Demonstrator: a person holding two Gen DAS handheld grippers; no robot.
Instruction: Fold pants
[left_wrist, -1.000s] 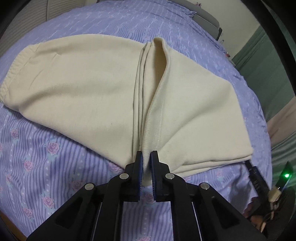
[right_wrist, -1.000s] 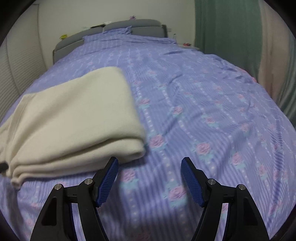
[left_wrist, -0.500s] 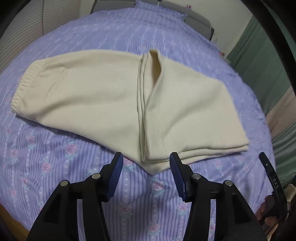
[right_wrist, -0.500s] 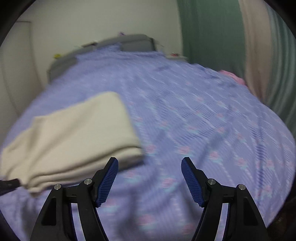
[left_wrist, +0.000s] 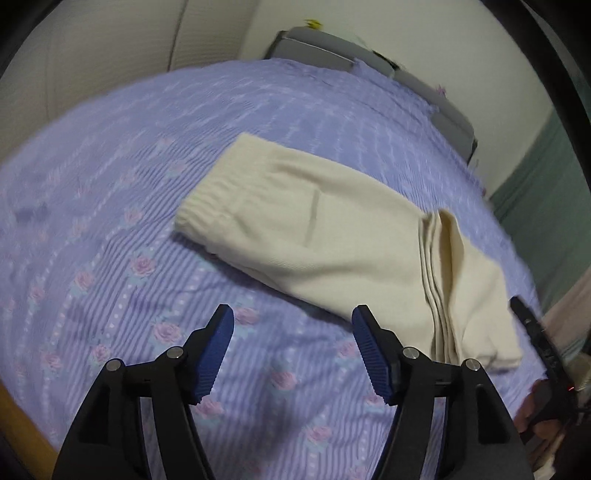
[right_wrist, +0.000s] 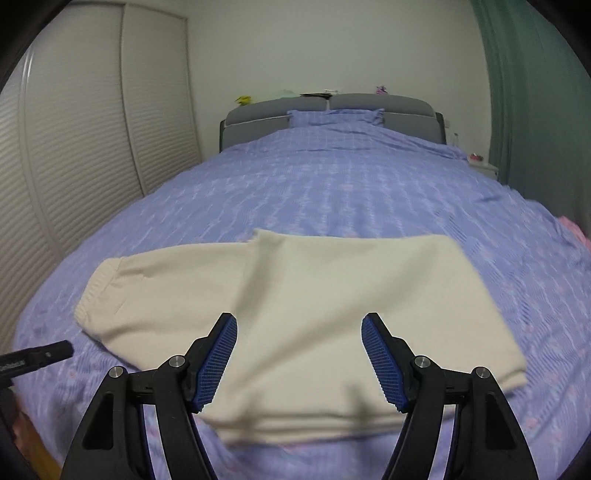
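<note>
Cream pants (right_wrist: 295, 314) lie folded on bed (right_wrist: 351, 192).

The bed (left_wrist: 110, 229) is viewed from the left wrist camera, tilted steeply down from near the foot edge along the left gripper (left_wrist: 291, 350), with the headboard (left_wrist: 369, 70) skewed toward the upper right. From the right wrist camera, a flatter view is taken straight up the bed (right_wrist: 351, 177) toward the headboard (right_wrist: 328, 107). The folded cream pants (left_wrist: 332, 236) (right_wrist: 295, 314), the floral bedspread and the headboard are shared by both views.

Matt cream knit pants (right_wrist: 295, 314); bedspread (right_wrist: 351, 192) probably smooth printed cotton.
</note>
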